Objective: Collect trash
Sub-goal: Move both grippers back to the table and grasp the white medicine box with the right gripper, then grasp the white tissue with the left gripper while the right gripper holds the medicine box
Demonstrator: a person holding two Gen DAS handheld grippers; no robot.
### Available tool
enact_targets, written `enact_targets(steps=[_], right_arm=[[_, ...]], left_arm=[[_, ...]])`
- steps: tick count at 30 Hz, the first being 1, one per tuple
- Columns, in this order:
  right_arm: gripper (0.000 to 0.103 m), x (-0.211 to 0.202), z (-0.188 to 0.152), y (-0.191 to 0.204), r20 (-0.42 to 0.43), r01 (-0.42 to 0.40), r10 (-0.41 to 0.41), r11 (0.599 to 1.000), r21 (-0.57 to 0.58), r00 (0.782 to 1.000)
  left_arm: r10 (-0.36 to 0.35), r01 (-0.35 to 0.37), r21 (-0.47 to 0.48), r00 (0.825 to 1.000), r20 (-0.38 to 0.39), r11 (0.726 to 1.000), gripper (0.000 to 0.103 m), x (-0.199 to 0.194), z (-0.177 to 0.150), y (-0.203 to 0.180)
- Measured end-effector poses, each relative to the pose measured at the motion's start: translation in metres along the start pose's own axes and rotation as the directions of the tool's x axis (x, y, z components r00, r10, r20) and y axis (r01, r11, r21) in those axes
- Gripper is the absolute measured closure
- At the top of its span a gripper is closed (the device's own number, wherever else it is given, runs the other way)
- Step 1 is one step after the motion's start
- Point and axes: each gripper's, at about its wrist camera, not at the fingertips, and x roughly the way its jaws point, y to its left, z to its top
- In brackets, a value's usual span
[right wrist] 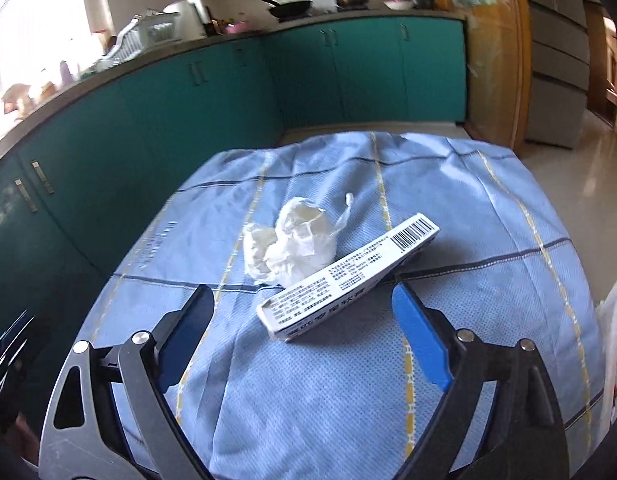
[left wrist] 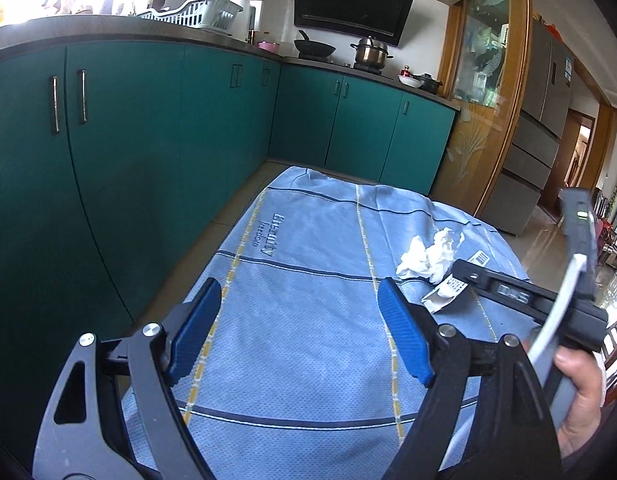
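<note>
A crumpled white tissue (right wrist: 292, 240) lies on a table under a blue striped cloth (right wrist: 468, 240). A long white carton with a barcode (right wrist: 348, 280) lies just in front of it, its near end between my right gripper's open fingers. My right gripper (right wrist: 304, 312) is open and empty, just above the cloth. In the left wrist view the tissue (left wrist: 428, 254) and part of the carton (left wrist: 448, 292) lie to the right, partly hidden by the right gripper's body (left wrist: 528, 300). My left gripper (left wrist: 300, 316) is open and empty over bare cloth.
Teal kitchen cabinets (left wrist: 128, 160) run along the left and back with a worktop holding a dish rack (left wrist: 196, 10), a wok (left wrist: 314, 46) and a steel pot (left wrist: 370, 52). A wooden glass door (left wrist: 488, 80) and grey fridge (left wrist: 540, 128) stand right. A white bag (right wrist: 612, 340) shows at the right edge.
</note>
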Motion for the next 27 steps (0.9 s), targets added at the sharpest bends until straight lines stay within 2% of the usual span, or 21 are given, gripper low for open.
enact_targets(steps=[3,11,13,15,17,22,27], right_arm=[[0.014,0.021,0.0,0.001,-0.045,0.034,-0.033,0.999,0.026,0.998],[0.015,0.043,-0.002,0.006,-0.073,0.076,-0.076,0.997,-0.009,0.994],[0.03,0.044,-0.004,0.001,-0.091,0.058,-0.058,0.998,-0.004,0.994],[0.057,0.044,-0.007,-0.004,-0.132,0.029,-0.028,1.0,0.002,0.991],[0.07,0.04,-0.011,-0.009,-0.14,0.025,-0.025,1.0,-0.003,0.99],[0.077,0.016,-0.021,-0.036,-0.151,-0.014,0.019,0.999,0.032,0.988],[0.08,-0.025,-0.038,-0.066,-0.117,-0.019,0.018,1.0,-0.009,0.993]], left_arm=[[0.004,-0.004,0.002,1.0,-0.003,1.0,0.022,0.0,-0.002,0.003],[0.002,-0.002,0.013,1.0,-0.014,1.0,0.022,0.0,-0.006,0.003],[0.002,-0.001,0.018,1.0,-0.014,1.0,0.021,0.0,-0.006,0.001],[-0.002,0.002,0.021,1.0,-0.017,1.0,0.021,0.0,-0.007,-0.001],[-0.007,0.008,0.027,1.0,-0.019,1.0,0.021,0.002,-0.007,-0.005],[-0.031,0.033,0.05,0.999,-0.039,0.998,0.021,0.009,-0.009,-0.02],[-0.087,0.093,0.076,0.994,-0.072,0.993,0.021,0.023,-0.01,-0.043]])
